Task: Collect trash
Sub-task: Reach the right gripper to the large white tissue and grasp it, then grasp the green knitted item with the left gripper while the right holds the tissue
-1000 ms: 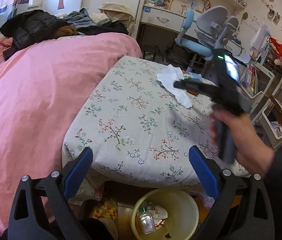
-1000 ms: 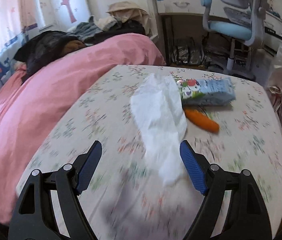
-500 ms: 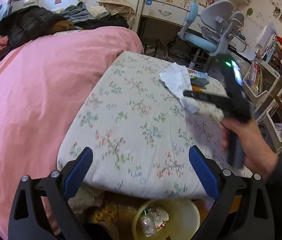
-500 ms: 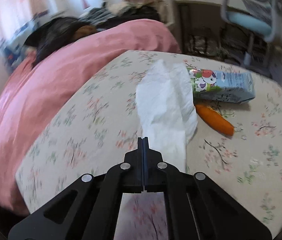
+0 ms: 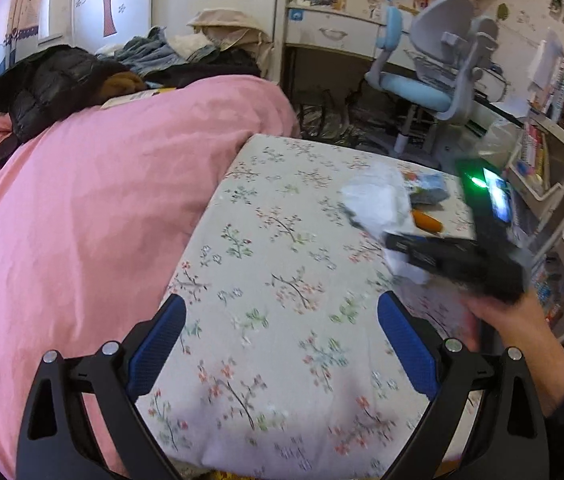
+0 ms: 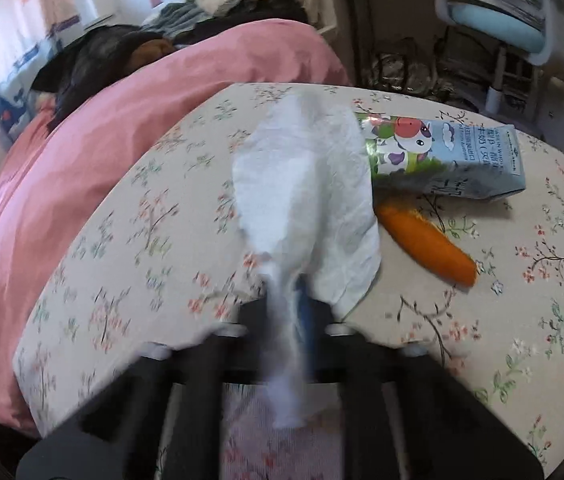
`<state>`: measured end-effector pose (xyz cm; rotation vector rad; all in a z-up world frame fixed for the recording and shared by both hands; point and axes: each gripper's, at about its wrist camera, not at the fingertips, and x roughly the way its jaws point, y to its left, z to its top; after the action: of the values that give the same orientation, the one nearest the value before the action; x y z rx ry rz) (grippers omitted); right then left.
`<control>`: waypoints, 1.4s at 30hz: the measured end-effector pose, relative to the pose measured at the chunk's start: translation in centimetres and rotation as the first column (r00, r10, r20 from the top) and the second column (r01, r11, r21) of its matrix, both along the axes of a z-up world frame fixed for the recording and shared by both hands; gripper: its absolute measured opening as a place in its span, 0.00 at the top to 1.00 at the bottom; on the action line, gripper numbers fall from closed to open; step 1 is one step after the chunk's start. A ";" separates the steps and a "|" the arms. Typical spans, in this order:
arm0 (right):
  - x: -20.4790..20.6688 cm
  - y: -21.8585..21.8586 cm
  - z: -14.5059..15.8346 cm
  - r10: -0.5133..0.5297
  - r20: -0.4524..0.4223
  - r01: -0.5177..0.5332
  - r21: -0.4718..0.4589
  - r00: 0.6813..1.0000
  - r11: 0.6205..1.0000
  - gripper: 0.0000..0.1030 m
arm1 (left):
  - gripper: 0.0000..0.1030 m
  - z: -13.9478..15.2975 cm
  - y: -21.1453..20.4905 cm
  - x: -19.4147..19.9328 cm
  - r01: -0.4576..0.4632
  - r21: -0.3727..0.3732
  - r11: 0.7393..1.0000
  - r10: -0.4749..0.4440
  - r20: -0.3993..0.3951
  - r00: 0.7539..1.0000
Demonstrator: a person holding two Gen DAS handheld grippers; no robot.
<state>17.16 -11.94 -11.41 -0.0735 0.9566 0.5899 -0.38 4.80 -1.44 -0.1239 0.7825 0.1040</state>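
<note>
Tissue on the table's far right, pinched by your right gripper; left gripper spread, empty. Grab's done, now lift it clear of carton and carrot

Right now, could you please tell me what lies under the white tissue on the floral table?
The white tissue covers the left end of the milk carton; the carrot lies beside its edge. Anything else beneath it is hidden.
</note>
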 end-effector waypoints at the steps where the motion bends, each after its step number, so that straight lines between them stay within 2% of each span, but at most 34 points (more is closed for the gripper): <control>1: -1.0 -0.6 0.5 0.032 0.004 -0.032 0.003 0.999 0.999 0.97 | 0.10 0.0 0.1 0.7 0.000 0.005 1.000 0.000 -0.003 1.000; 5: -4.5 -3.0 2.0 0.108 -0.033 -0.109 -0.016 0.994 0.994 0.97 | 0.10 -0.4 0.4 3.7 0.015 0.009 1.000 -0.015 -0.011 1.000; 7: -6.0 -4.4 2.3 0.122 -0.093 -0.125 -0.028 0.988 0.992 0.97 | 0.10 -0.7 0.0 5.7 0.050 -0.016 0.999 -0.050 -0.001 0.999; 9: -7.3 -5.8 2.5 0.109 -0.108 -0.116 -0.061 0.988 0.991 0.96 | 0.10 -1.2 -1.0 7.5 0.099 -0.018 0.995 -0.099 -0.003 0.995; 11: -7.9 -7.0 2.1 0.077 -0.145 -0.085 -0.054 0.986 0.995 0.84 | 0.10 -2.1 -2.6 9.9 0.151 -0.001 0.989 -0.151 -0.026 0.988; 13: -8.1 -7.7 1.6 0.053 -0.143 -0.060 -0.044 0.988 0.997 0.57 | 0.10 -2.7 -4.0 11.6 0.184 0.033 0.982 -0.183 -0.033 0.983; 15: -8.3 -7.6 1.5 0.060 -0.127 -0.067 -0.050 0.990 0.997 0.51 | 0.10 -3.2 -5.5 13.5 0.216 0.075 0.973 -0.213 -0.041 0.976; 17: -8.5 -7.1 1.7 0.084 -0.092 -0.090 -0.064 0.992 0.994 0.47 | 0.10 -3.8 -6.5 15.1 0.242 0.093 0.966 -0.238 -0.055 0.970; 20: -8.1 -6.5 2.0 0.096 -0.059 -0.099 -0.037 0.994 0.994 0.42 | 0.10 -4.7 -7.6 17.8 0.246 0.101 0.964 -0.239 -0.077 0.968; 26: -7.3 -4.9 0.6 0.140 -0.079 -0.144 -0.046 0.987 0.988 0.42 | 0.12 -6.0 -8.9 20.4 0.282 0.105 0.954 -0.268 -0.130 0.955; 27: -7.2 -4.6 0.3 0.150 -0.081 -0.154 -0.056 0.985 0.986 0.41 | 0.22 -6.4 -9.2 20.7 0.293 0.107 0.950 -0.277 -0.145 0.950; 28: -7.5 -4.3 0.2 0.165 -0.049 -0.168 -0.069 0.985 0.983 0.41 | 0.39 -6.7 -9.3 20.9 0.309 0.098 0.946 -0.291 -0.161 0.943; 29: -7.6 -3.9 0.1 0.176 -0.036 -0.179 -0.087 0.984 0.980 0.41 | 0.48 -7.1 -9.4 21.0 0.319 0.087 0.944 -0.300 -0.180 0.937; 30: -7.8 -3.7 0.1 0.186 -0.021 -0.187 -0.103 0.982 0.977 0.42 | 0.51 -7.3 -9.5 21.0 0.321 0.088 0.943 -0.301 -0.183 0.936; 32: -8.1 -3.1 0.0 0.201 0.013 -0.197 -0.139 0.980 0.970 0.58 | 0.58 -7.0 -9.3 20.6 0.330 0.086 0.940 -0.313 -0.169 0.935; 34: -8.3 -3.0 0.1 0.213 0.016 -0.209 -0.141 0.977 0.968 0.88 | 0.70 -6.4 -8.9 20.0 0.329 0.076 0.941 -0.314 -0.154 0.937; 37: -8.3 -3.2 0.4 0.210 -0.005 -0.209 -0.120 0.978 0.971 0.94 | 0.70 -5.2 -7.2 18.8 0.299 0.037 0.954 -0.291 -0.138 0.947; 42: -9.0 -4.1 1.6 0.183 -0.002 -0.182 -0.070 0.983 0.981 0.95 | 0.70 -3.6 -4.5 14.7 0.248 -0.008 0.969 -0.248 -0.106 0.963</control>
<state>8.16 -16.05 -9.81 -0.2272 0.9723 0.7248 14.35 0.32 -5.09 -0.0141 0.8983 -0.1260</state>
